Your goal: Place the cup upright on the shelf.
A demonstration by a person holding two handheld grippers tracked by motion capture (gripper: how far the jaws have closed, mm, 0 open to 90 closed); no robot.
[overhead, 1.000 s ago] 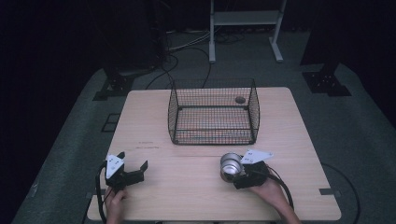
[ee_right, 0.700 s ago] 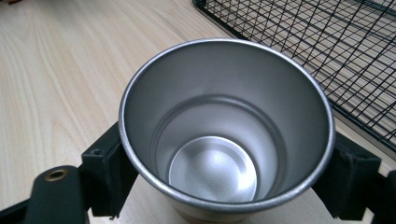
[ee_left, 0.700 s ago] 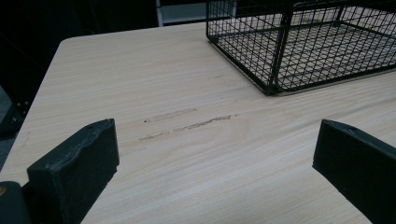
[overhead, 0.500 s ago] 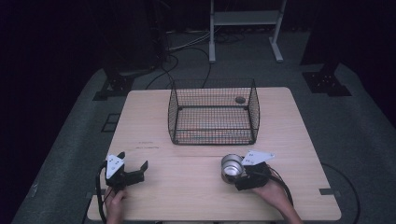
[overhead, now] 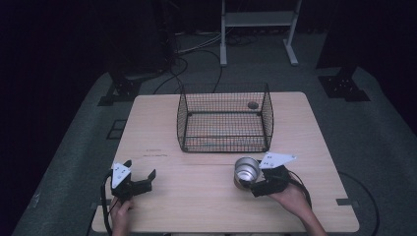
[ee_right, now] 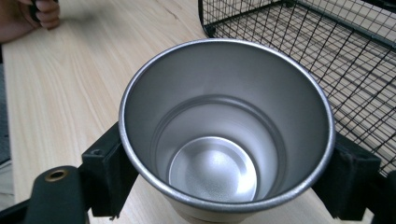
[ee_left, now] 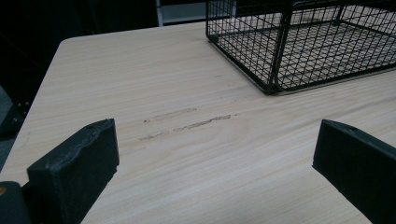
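Two tongs work over the desk (overhead: 206, 196). Right tongs (overhead: 252, 186) clamp a steel cup (overhead: 246, 170), one jaw on each side of its wall, as the right gripper view shows; the cup stands upright at about five o'clock from the wire basket (overhead: 224, 118), near its front edge. Left tongs (overhead: 141, 177) sit at the desk's seven o'clock, jaws spread wide, holding nothing.
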